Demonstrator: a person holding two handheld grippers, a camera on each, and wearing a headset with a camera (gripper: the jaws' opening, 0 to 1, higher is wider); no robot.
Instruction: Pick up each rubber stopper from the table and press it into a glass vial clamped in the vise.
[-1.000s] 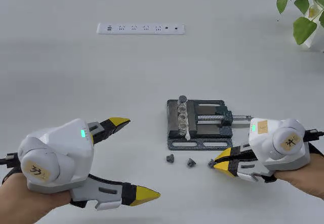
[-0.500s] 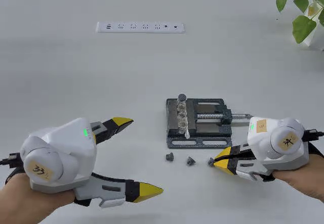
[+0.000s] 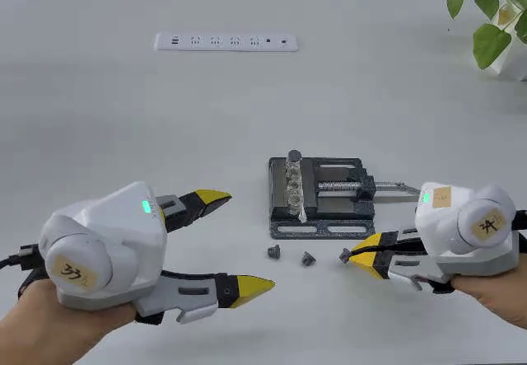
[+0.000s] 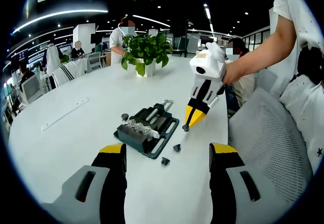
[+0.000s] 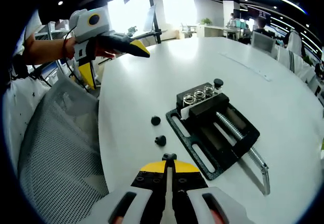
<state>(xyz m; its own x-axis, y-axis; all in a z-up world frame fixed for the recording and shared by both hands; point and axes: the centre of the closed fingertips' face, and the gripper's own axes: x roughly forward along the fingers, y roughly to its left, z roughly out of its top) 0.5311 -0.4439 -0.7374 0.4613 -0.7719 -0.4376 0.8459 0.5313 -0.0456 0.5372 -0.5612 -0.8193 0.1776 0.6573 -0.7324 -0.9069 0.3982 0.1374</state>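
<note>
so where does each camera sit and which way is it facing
Head view: on the headset, looking forward and down at the vise; left hand, right hand, left gripper and right gripper show.
Left gripper view: on the left gripper, facing the vise and right gripper; own open jaws at bottom.
Right gripper view: on the right gripper, facing the vise and left gripper; own jaws shut on a stopper.
Shared: all three see the vise.
</note>
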